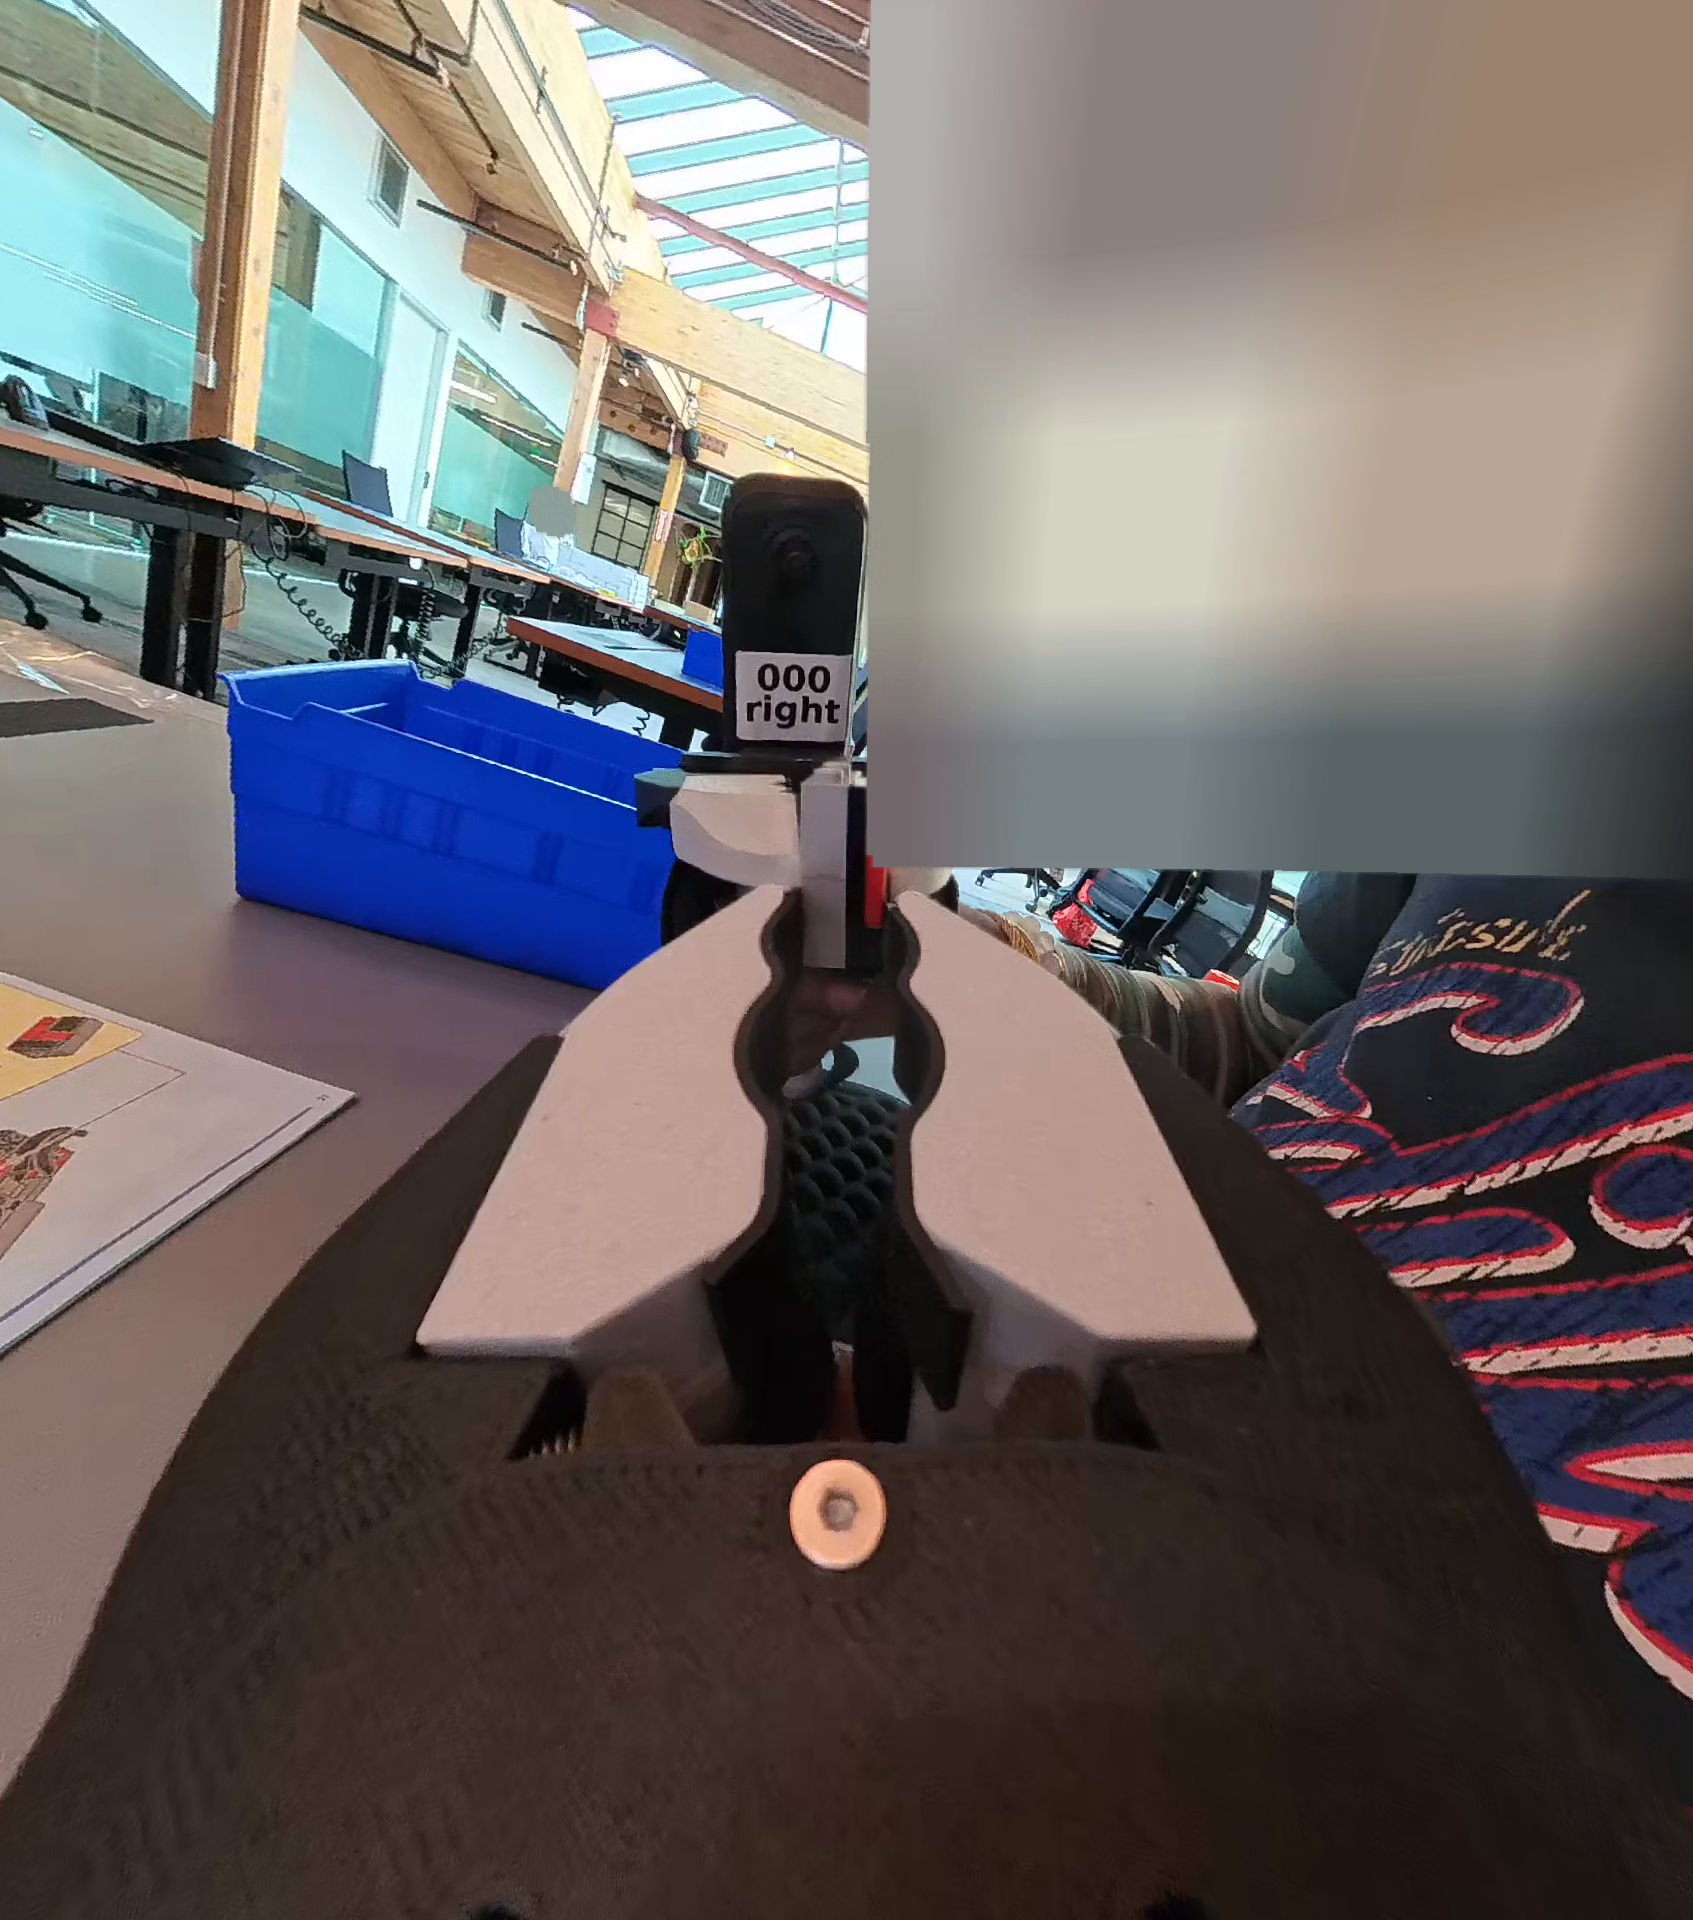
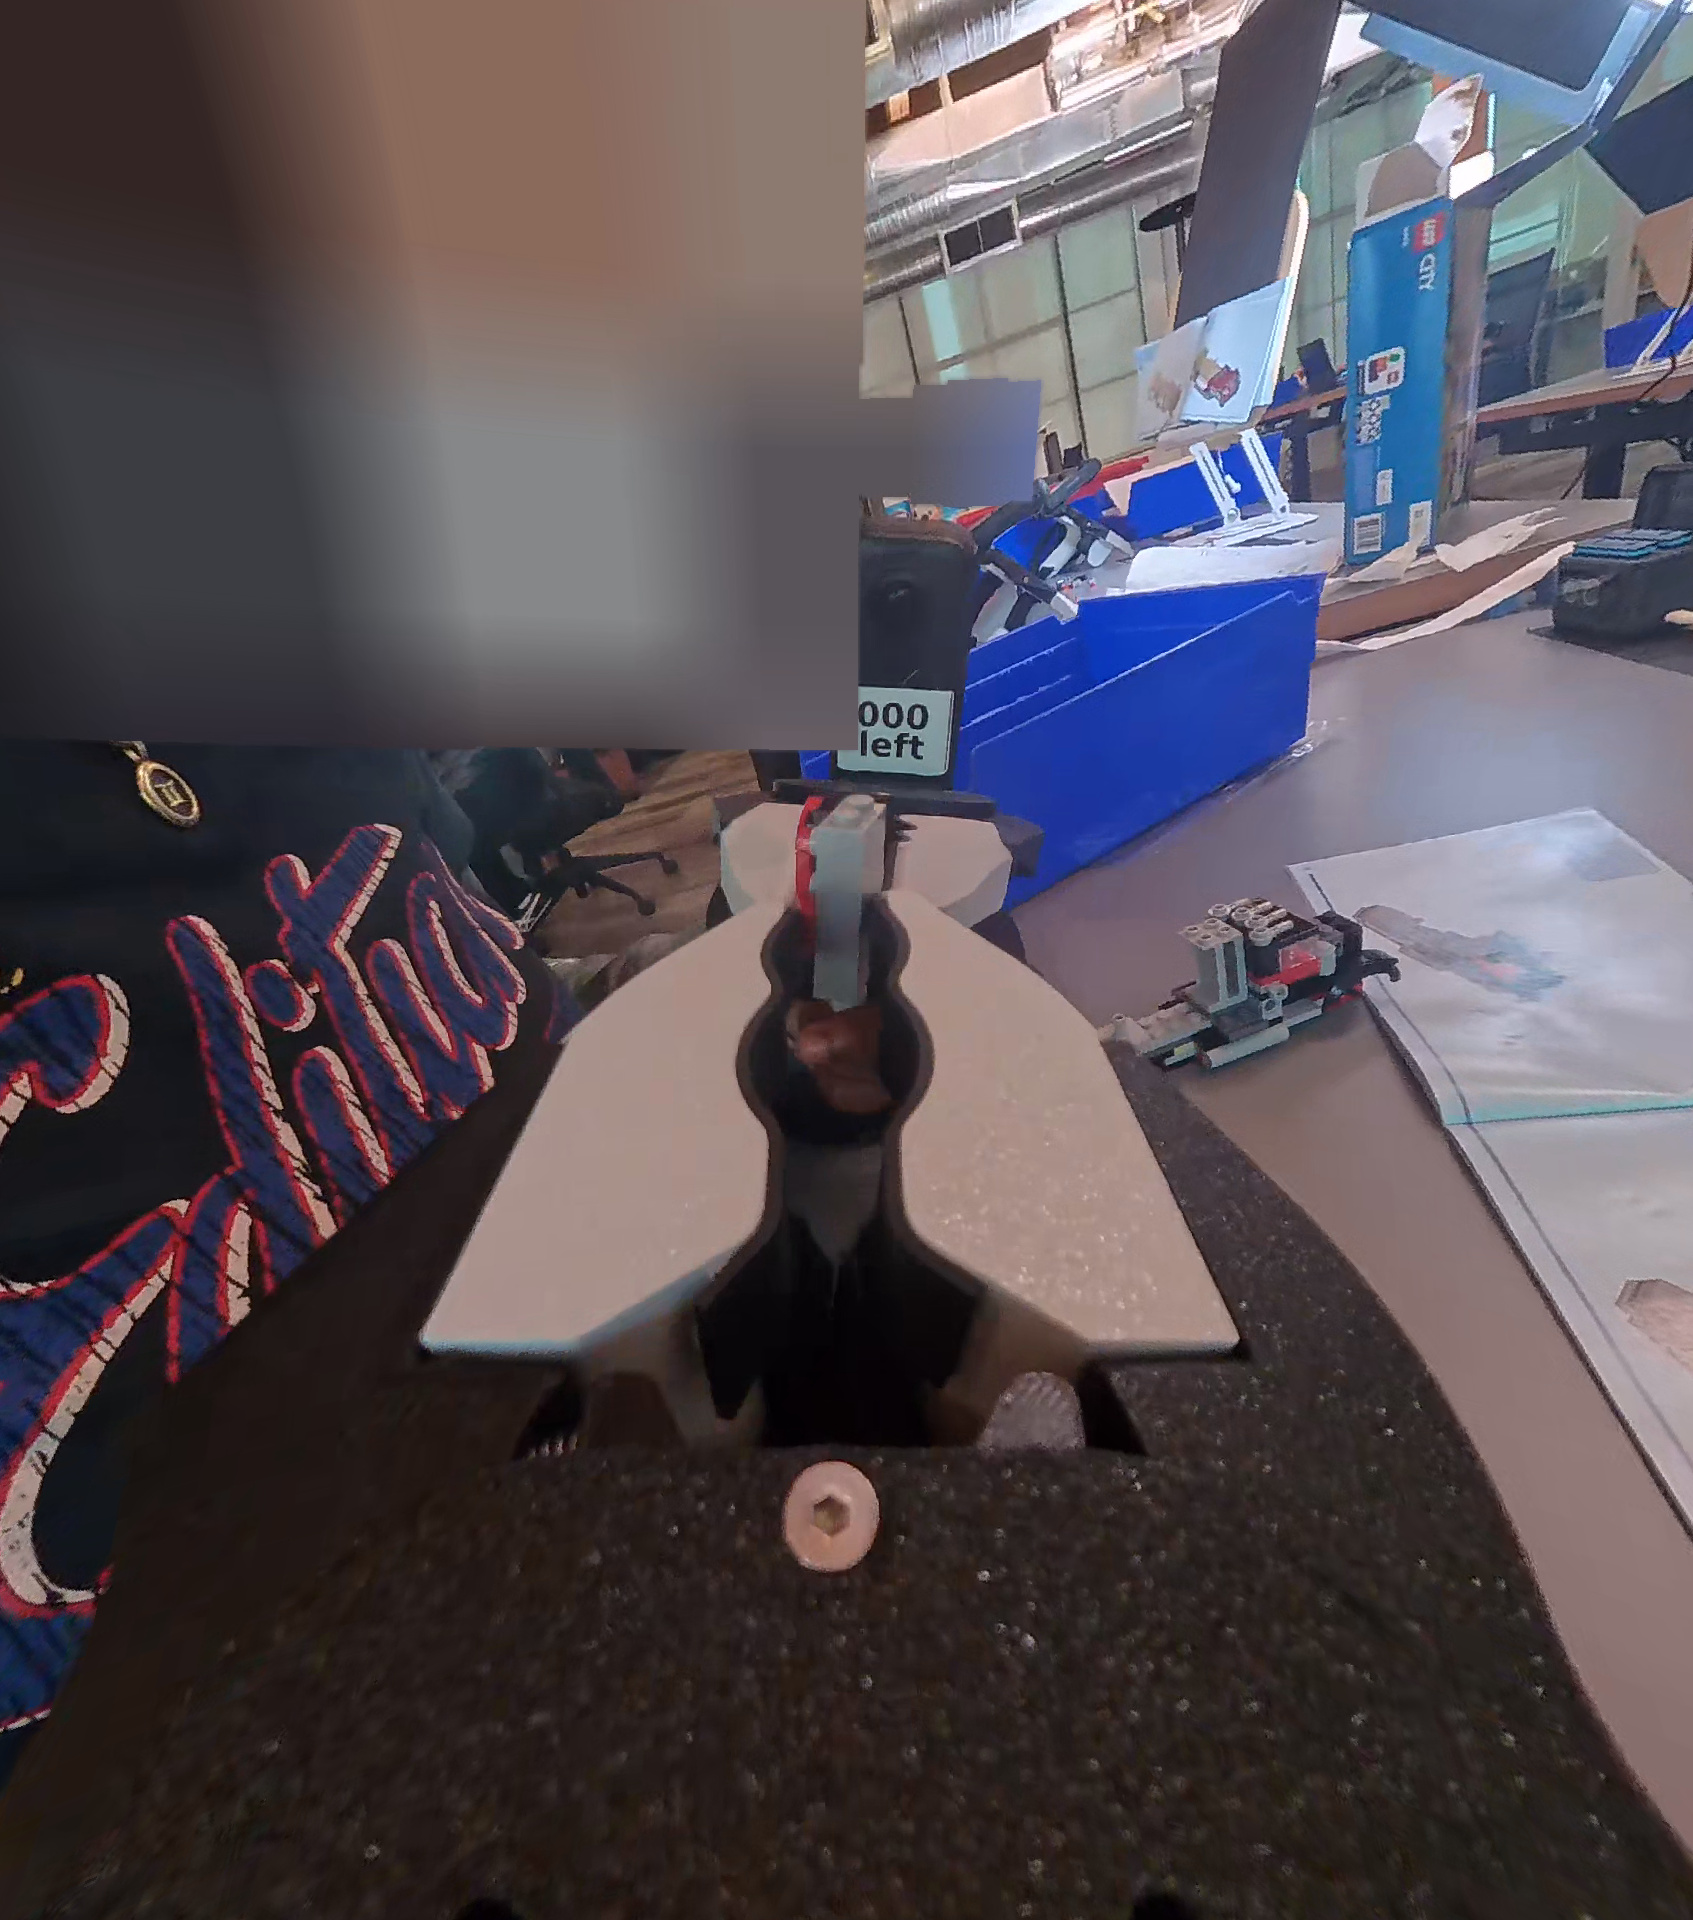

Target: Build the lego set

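The left gripper and right gripper meet tip to tip above the grey table, each with jaws nearly closed, both pinching one small grey, red and black lego sub-assembly held upright between them; the partly built lego model sits on the table beside the open instruction booklet; a blue bin stands behind the grippers.
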